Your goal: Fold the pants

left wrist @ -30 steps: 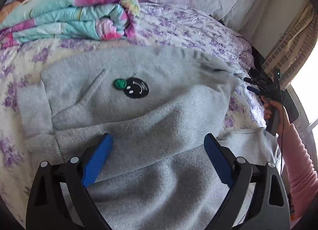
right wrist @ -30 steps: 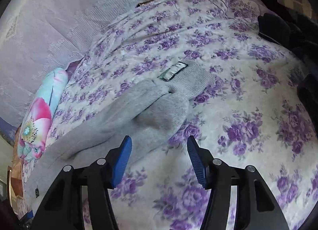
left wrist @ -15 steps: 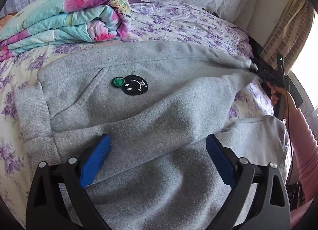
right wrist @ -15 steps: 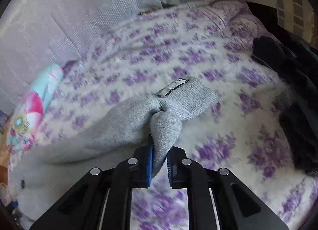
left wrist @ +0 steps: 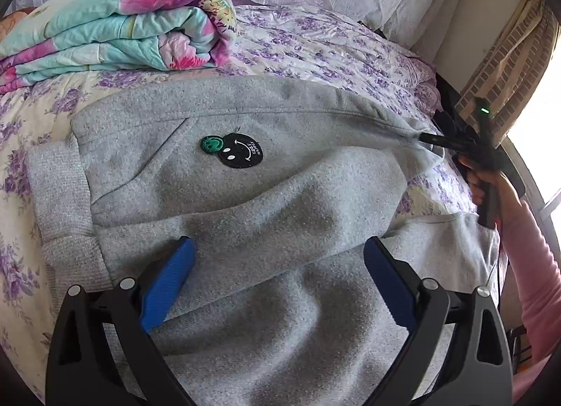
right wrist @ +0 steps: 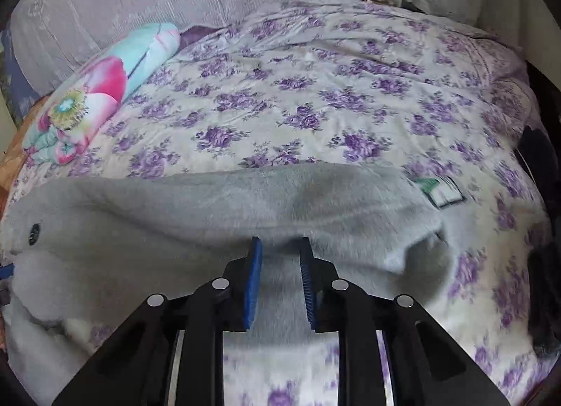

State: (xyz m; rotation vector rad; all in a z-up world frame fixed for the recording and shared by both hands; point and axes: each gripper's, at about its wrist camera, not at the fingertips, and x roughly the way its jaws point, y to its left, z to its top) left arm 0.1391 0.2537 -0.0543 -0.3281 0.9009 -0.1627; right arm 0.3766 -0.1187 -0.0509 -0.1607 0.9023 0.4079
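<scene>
Dragged sideways, pants (right wrist: 217, 216) leg in right tongs (right wrist: 278, 283) — quilt (right wrist: 101, 90) well apart.

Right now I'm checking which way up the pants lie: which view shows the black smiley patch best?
Left wrist view: the black smiley patch sits sharp and unobstructed on the pants. The right wrist view shows only a tiny dark spot at the left edge.

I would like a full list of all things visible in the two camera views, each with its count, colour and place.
pants: one, grey, spread on the bed, far leg end clamped.
patch: one, black and green, on the pants.
quilt: one, turquoise and pink, folded beyond the pants.
bedsheet: one, white with purple flowers, under everything.
curtain: one, brown checked, right edge.
left gripper: black, blue pads, open above the pants.
right gripper: black, blue pads, shut on pants.
hand: one, pink sleeve, holding the right gripper.
</scene>
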